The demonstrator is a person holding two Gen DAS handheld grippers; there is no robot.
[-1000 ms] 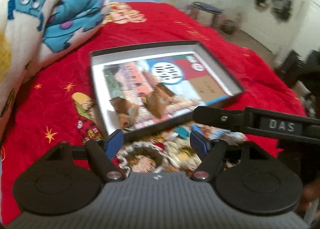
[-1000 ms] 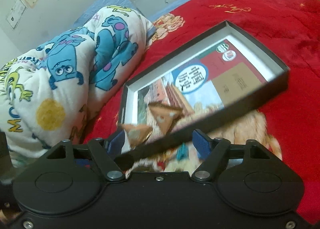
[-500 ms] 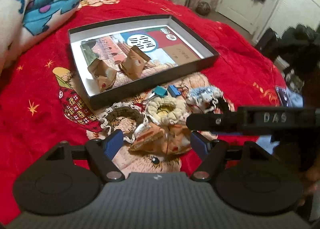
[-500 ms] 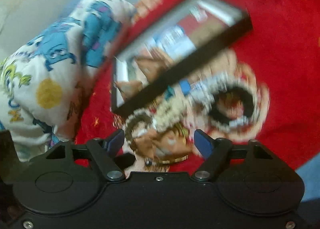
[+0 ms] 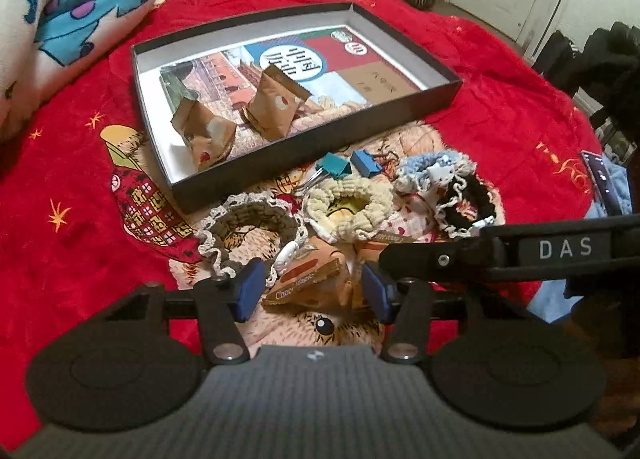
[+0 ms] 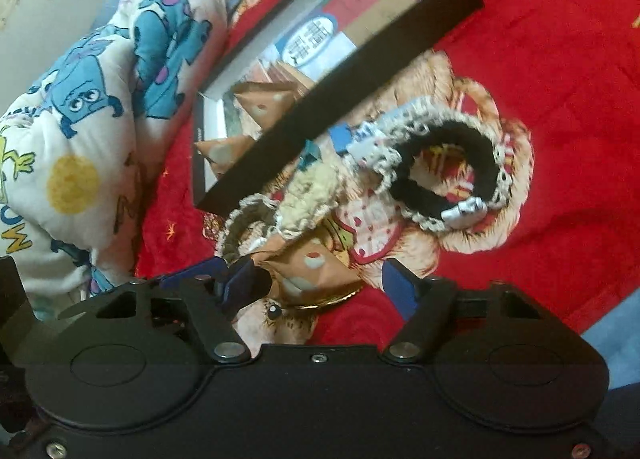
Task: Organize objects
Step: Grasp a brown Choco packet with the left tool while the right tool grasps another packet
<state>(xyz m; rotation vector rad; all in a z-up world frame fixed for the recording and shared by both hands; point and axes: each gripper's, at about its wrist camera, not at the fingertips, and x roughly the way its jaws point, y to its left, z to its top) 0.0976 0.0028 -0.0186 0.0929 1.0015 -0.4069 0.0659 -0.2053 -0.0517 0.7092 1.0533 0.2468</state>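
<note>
Two brown snack packets (image 5: 240, 111) already inside the black tray (image 5: 400, 121) on the red bed (image 5: 500, 99); still out on the near side, two more packets (image 5: 312, 283), four crocheted scrunchies (image 5: 344, 205) and two blue clips (image 5: 352, 165). Both grippers pulled back from the tray edge over the last second, left gripper (image 5: 312, 289) and right gripper (image 6: 320, 285) now hovering with fingers open and empty around the loose packets.

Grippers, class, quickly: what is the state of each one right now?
Left gripper: open, holding nothing, fingers either side of a brown snack packet.
Right gripper: open, holding nothing.
</note>
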